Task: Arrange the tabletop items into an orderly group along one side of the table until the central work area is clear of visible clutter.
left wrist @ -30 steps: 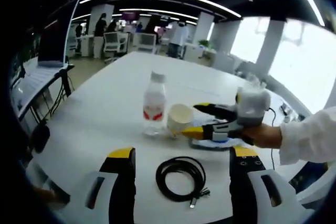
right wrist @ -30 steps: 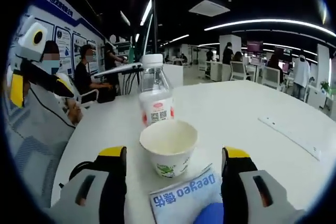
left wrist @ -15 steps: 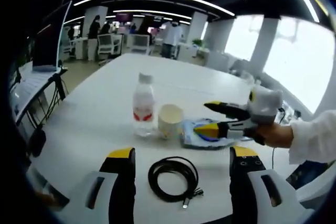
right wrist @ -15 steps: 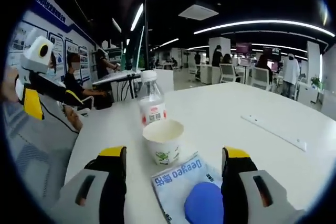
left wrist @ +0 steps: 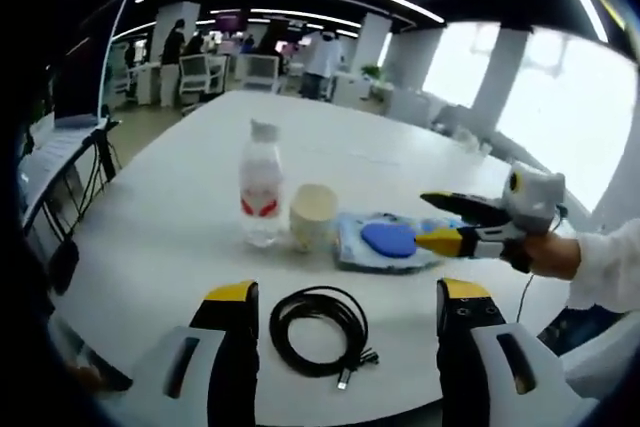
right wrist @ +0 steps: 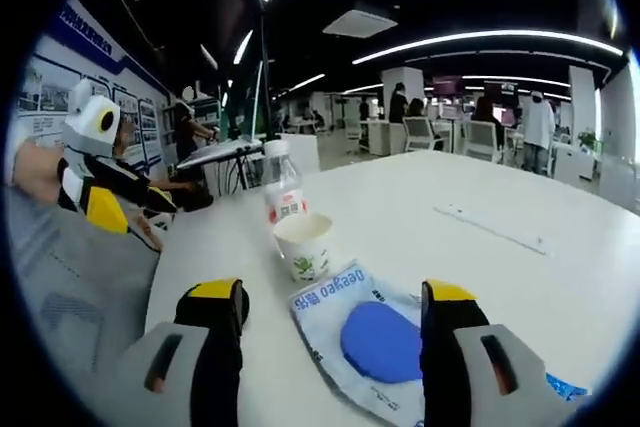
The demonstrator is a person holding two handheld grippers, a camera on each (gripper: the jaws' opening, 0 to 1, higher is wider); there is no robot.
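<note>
White worktop (left wrist: pixel 180 217) carries a bottle (left wrist: pixel 260 197), paper cup (left wrist: pixel 313 217) and blue packet (left wrist: pixel 385 242) in a row, a coiled cable (left wrist: pixel 318 322) nearer; both claws, left (left wrist: pixel 345 292) and right (right wrist: pixel 330 292), spread and empty; judged next: lift the cable beside the row.
</note>
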